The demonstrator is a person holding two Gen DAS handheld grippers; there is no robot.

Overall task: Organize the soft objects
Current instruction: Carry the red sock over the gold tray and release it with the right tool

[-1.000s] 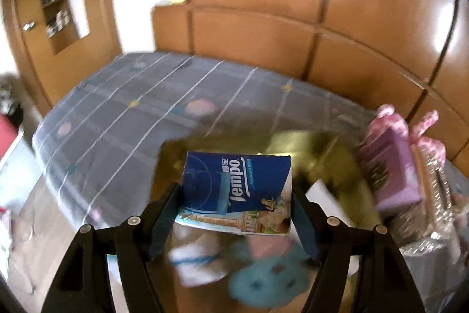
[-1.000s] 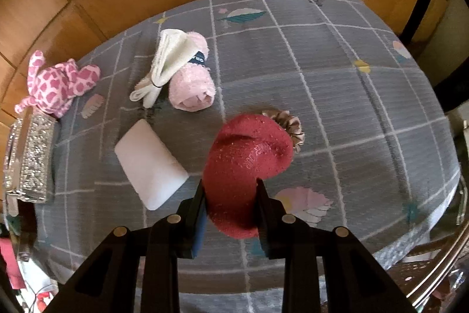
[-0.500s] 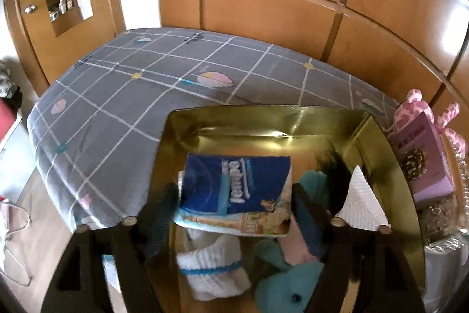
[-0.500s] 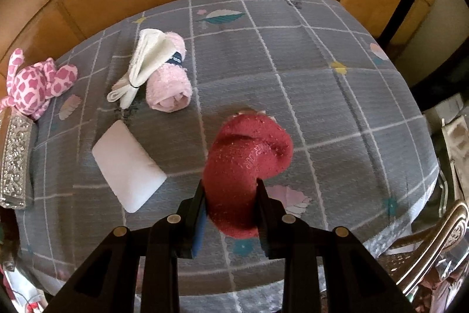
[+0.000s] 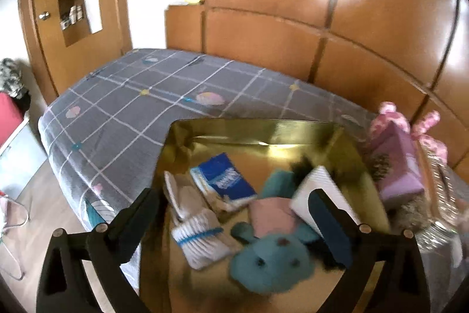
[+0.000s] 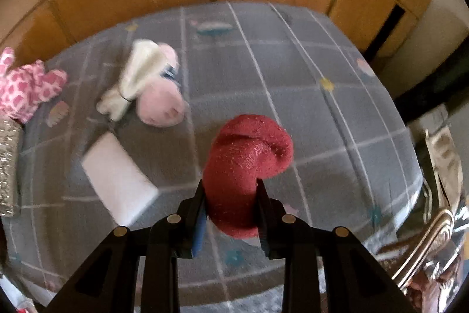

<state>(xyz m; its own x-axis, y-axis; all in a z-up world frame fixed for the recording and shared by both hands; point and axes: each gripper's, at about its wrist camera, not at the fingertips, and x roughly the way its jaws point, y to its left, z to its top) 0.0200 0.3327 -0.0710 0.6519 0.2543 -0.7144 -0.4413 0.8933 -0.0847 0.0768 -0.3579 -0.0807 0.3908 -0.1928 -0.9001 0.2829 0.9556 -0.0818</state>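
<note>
My left tool [image 5: 234,220] has just sprung wide, tissue pack [image 5: 224,178] dropped into the gold box [image 5: 252,129] among the plush, while my right tool [image 6: 231,203] clamps the red sock [image 6: 244,163], towel roll [image 6: 152,87] and white pad [image 6: 118,181] waiting on the bed [image 6: 293,84].

Very little is legible from where I sit. On the blue tissue pack [image 5: 224,178] lying in the gold box [image 5: 252,129], I see a band of white lettering across the face, but it is too blurred in my left wrist view to make out a word. On the red sock [image 6: 247,169] in my right wrist view there is a line of pale woven characters running along the fabric near the bend; I can tell it is writing, though I cannot read any letter of it. The purple box [image 5: 397,166] shows a dark printed emblem, and I can read nothing on it.
</note>
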